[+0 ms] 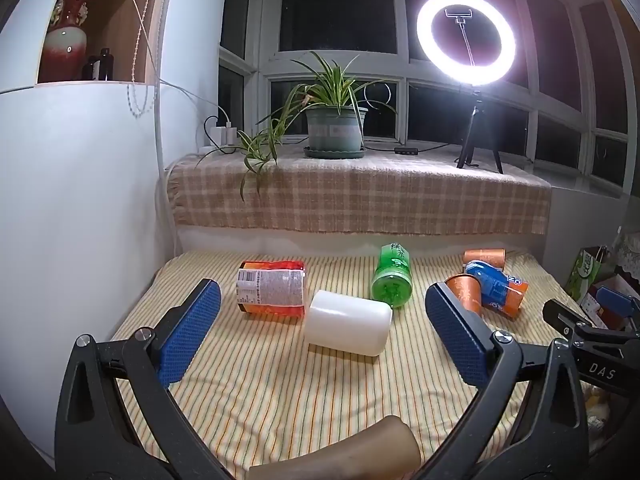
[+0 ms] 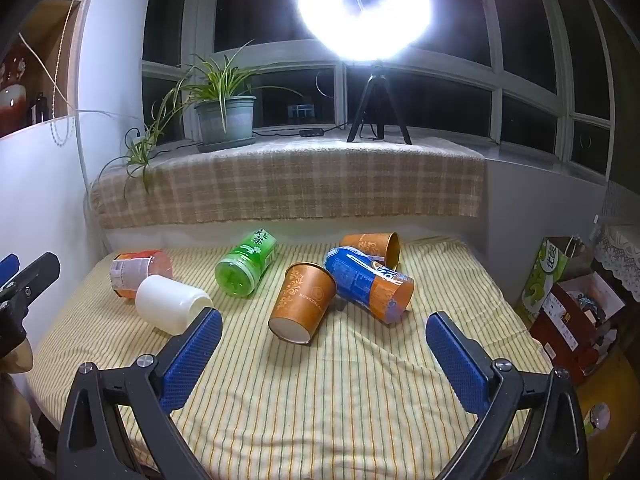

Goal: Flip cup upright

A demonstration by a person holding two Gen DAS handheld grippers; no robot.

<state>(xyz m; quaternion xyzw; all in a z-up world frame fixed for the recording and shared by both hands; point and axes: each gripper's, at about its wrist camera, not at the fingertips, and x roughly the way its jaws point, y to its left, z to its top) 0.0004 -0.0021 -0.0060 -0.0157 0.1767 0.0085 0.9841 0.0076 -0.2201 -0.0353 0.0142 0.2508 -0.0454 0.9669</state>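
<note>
Several cups lie on their sides on a striped yellow cloth. A white cup lies just ahead of my left gripper, which is open and empty. An orange-and-white cup and a green cup lie behind it. In the right wrist view an orange paper cup lies ahead of my open, empty right gripper, base toward me. A blue-orange cup and a second orange paper cup lie behind it. The white cup lies to the left.
A ledge with a checked cloth carries a potted plant and a ring light on a tripod. A white wall panel stands at left. Boxes and bags stand at right. A brown object lies at the near edge.
</note>
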